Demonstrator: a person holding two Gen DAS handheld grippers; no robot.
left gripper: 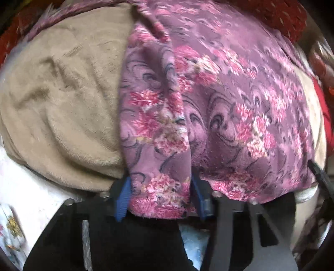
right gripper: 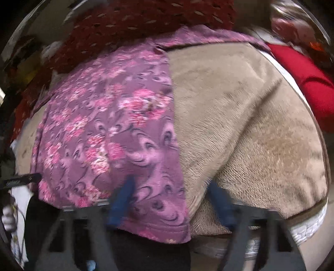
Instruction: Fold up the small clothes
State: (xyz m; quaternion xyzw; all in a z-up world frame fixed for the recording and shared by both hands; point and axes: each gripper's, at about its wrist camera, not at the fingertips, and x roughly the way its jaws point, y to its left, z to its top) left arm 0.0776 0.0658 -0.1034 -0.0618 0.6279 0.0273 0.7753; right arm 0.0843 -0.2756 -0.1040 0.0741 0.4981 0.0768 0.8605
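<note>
A tan plush blanket (right gripper: 250, 125) fills most of both views, a dark red knit (right gripper: 146, 18) at twelve o'clock. On it lies the purple floral garment (left gripper: 208, 93), its near hem at six o'clock. The left tongs (left gripper: 160, 200) pinch a hem corner between blue pads. The right tongs (right gripper: 171, 206) straddle the other corner; blur hides whether they press. Judged: grasping stage; next, lift both corners together and carry them toward twelve o'clock.
</note>
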